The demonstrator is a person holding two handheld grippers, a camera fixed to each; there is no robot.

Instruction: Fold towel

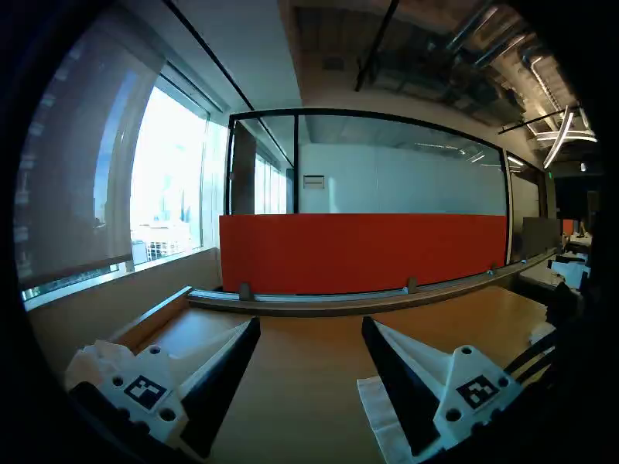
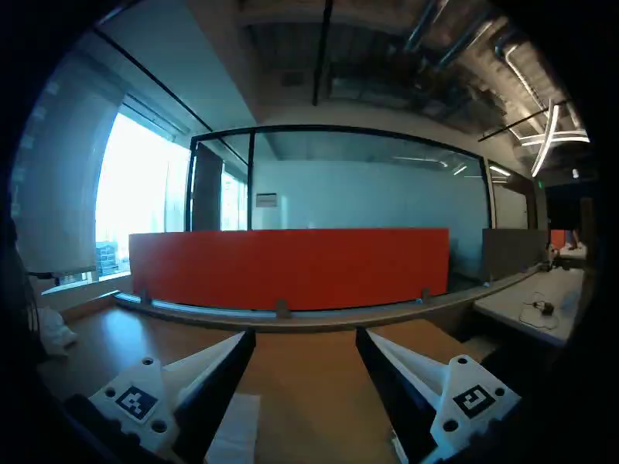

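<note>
In the left gripper view, your left gripper (image 1: 309,325) is released: the two fingers stand wide apart at the bottom of the frame, and between them there is only the bare wooden desk (image 1: 309,394). The towel (image 1: 375,410) lies flat on the desk at the lower right, and its edge goes under the finger on that side. I cannot tell if the finger touches it. At the lower left, behind the other finger, sits a crumpled white bundle (image 1: 89,359); what it is I cannot say.

In the right gripper view, your right gripper (image 2: 306,334) is also released and grasps nothing. A corner of the towel (image 2: 236,425) shows at the bottom, just beside the left-hand finger. The white bundle (image 2: 54,329) lies at the far left edge, well apart from the fingers.

A low rail and a red panel (image 1: 364,251) close the far side of the desk, with a glass wall (image 1: 402,166) above. A bright window (image 1: 166,185) fills the left. At the right of the right gripper view a second desk (image 2: 561,286) carries a cable (image 2: 538,307).
</note>
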